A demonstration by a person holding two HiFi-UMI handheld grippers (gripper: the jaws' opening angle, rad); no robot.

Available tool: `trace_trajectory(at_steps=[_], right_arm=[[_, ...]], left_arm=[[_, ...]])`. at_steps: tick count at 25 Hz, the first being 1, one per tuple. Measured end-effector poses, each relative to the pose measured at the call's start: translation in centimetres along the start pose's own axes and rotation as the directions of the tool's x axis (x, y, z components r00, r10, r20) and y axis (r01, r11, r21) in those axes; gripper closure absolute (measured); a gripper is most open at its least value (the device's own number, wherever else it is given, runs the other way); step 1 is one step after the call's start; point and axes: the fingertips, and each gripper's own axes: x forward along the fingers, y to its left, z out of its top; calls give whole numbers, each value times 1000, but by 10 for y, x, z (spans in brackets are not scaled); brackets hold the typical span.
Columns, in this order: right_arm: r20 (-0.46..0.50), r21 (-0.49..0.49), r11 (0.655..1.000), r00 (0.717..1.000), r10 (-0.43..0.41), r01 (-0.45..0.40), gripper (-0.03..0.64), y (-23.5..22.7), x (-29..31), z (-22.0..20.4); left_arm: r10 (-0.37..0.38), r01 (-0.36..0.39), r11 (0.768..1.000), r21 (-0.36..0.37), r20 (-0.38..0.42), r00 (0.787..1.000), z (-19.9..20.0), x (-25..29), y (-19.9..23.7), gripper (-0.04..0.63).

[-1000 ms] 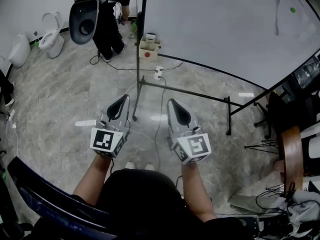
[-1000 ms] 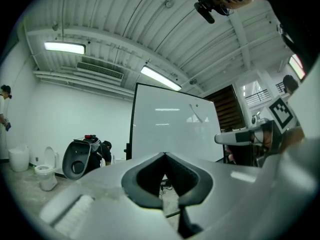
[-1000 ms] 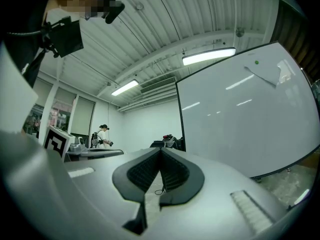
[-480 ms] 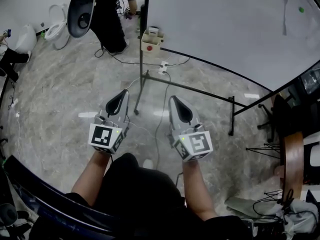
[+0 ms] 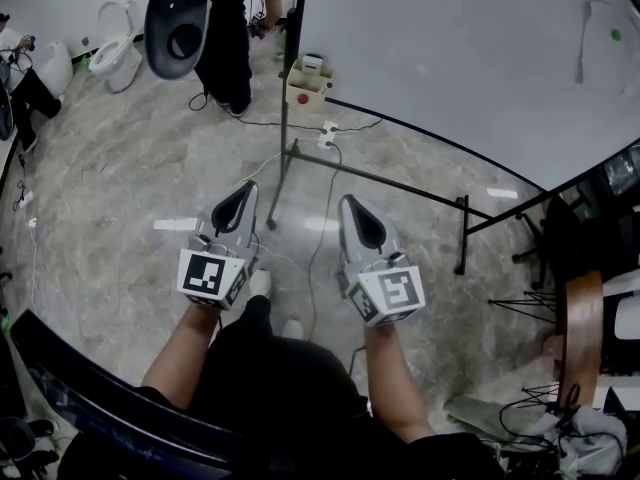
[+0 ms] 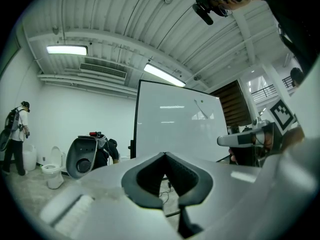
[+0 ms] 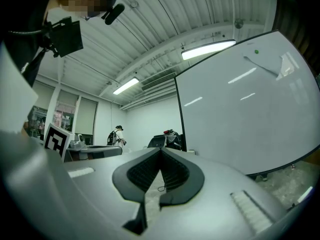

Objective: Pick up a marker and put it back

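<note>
No marker can be made out in any view. The large whiteboard [image 5: 450, 58] stands ahead and to the right on a black frame, with a green dot [image 5: 615, 36] near its far corner; it also fills the middle of the left gripper view [image 6: 175, 129] and the right of the right gripper view [image 7: 250, 109]. A small box [image 5: 305, 83] hangs on its post. My left gripper [image 5: 247, 190] and right gripper [image 5: 345, 203] are held side by side over the floor, level, short of the board. Both are shut with nothing between the jaws [image 6: 165, 154] [image 7: 160, 149].
The board's black floor legs [image 5: 400, 183] run across ahead, with a power strip and cables [image 5: 325, 133] beside them. A person in black [image 5: 235, 38] bends by a grey shell [image 5: 178, 23] at the back. A toilet [image 5: 110, 58] stands far left, a wooden table [image 5: 580, 338] right.
The view has shifted a little towards the whiteboard, and a white shoe has come into sight under the left gripper. Both grippers keep their place side by side, still shut.
</note>
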Motion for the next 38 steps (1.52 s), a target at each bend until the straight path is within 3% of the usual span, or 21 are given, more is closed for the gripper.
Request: trace_trajectory(at_steps=[15,25,38], right_arm=[[-5,-9,998,998,-70,69,607,-30,96,-4],[-15,-40,990,990,-137,137,607,-50,159,-8],[-31,-58,985,986,-163,161,607,-49,210,-15]], left_arm=[[-77,75,997,-31,-46,996,-18,87,67,592],[-167,166,984,-63,-13,986,-25,143,110,592],[-176,171,981,-89,-49,983,-41,170,158,592]])
